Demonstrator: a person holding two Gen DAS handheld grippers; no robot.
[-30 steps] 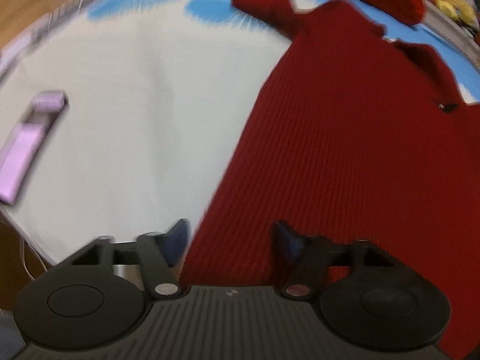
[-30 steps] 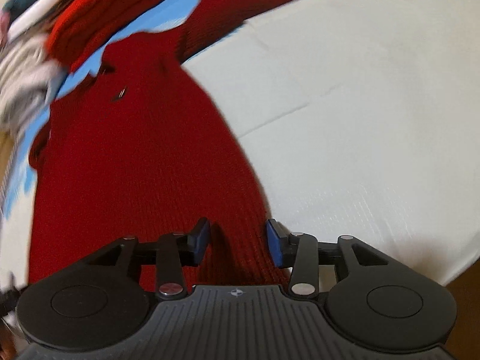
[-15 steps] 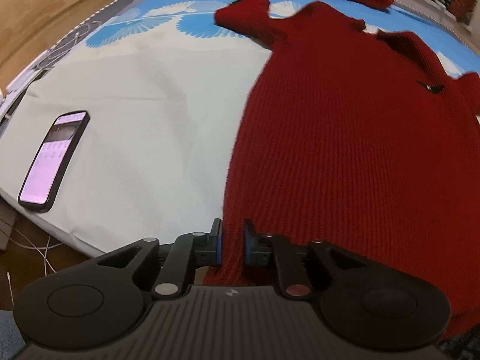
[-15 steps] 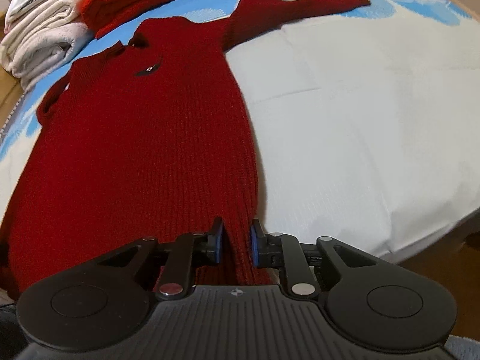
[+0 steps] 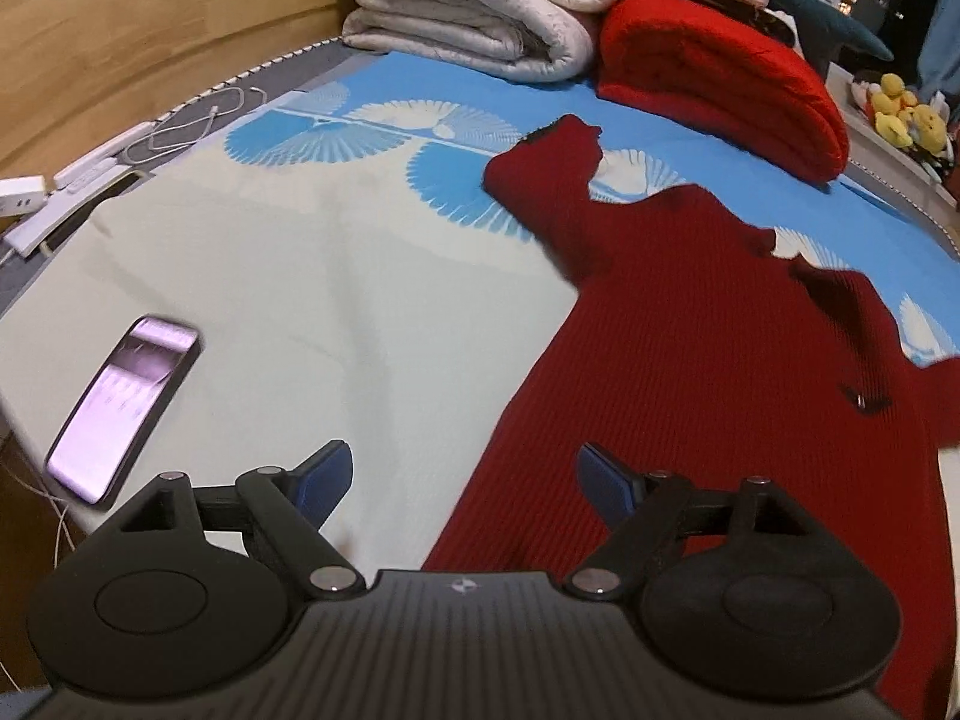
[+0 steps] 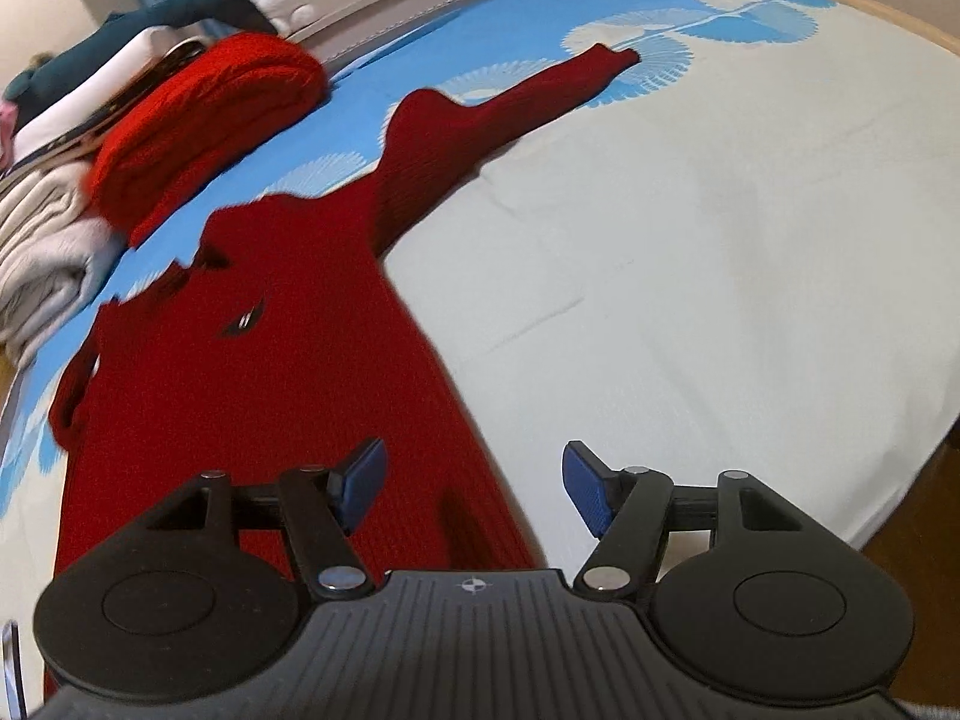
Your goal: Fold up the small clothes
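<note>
Both claws (image 5: pixel 465 480) (image 6: pixel 471 483) gape above ribbed red sweater (image 5: pixel 708 360).

Dark red sweater (image 5: pixel 708 360): ribbed matt knit. Bedsheet (image 5: pixel 336 300): smooth matt cloth (faint creases). Phone (image 5: pixel 123 408) at 9 o'clock: glossy glass. Headboard (image 5: pixel 120 30): smooth wood. Gripper bodies: matt black plastic.

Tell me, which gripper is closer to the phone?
Left. The phone lies on the sheet just left of the left gripper. The right gripper hovers over the red sweater's other edge, phone out of view.
</note>
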